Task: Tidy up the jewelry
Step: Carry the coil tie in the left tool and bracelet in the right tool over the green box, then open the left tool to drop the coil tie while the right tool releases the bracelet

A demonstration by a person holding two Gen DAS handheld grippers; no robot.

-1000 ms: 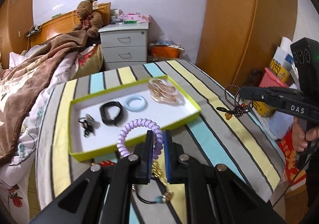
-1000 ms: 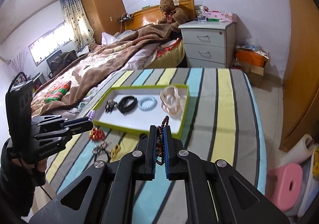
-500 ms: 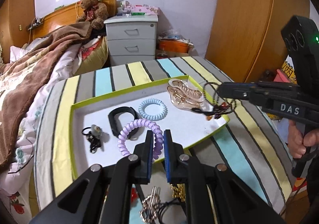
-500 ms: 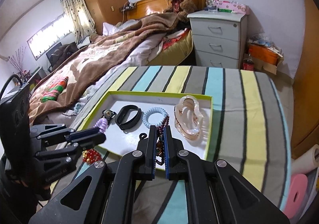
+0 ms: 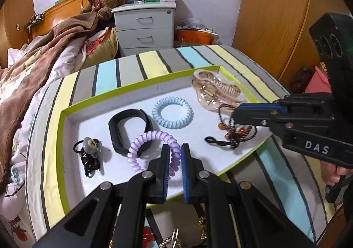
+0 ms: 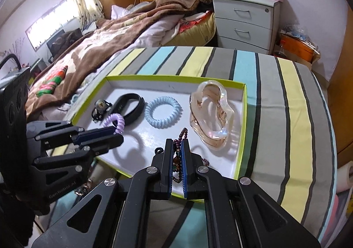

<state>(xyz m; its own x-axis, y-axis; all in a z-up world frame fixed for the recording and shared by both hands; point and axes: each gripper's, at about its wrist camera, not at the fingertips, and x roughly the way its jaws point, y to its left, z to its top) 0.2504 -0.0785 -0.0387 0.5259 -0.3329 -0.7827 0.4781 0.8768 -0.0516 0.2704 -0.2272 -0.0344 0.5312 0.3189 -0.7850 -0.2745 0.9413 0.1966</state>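
One green-rimmed tray [image 5: 66, 135] on striped cloth [image 6: 293, 129]; bed [image 6: 92, 49], nightstand [image 5: 145, 27] behind.

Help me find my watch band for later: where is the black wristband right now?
In the left wrist view, the black wristband lies in the green-edged tray, between the bear hair tie on its left and the blue spiral hair tie on its right.

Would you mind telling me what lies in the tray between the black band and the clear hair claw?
The blue spiral hair tie lies between them, flat on the tray floor; both views show it.
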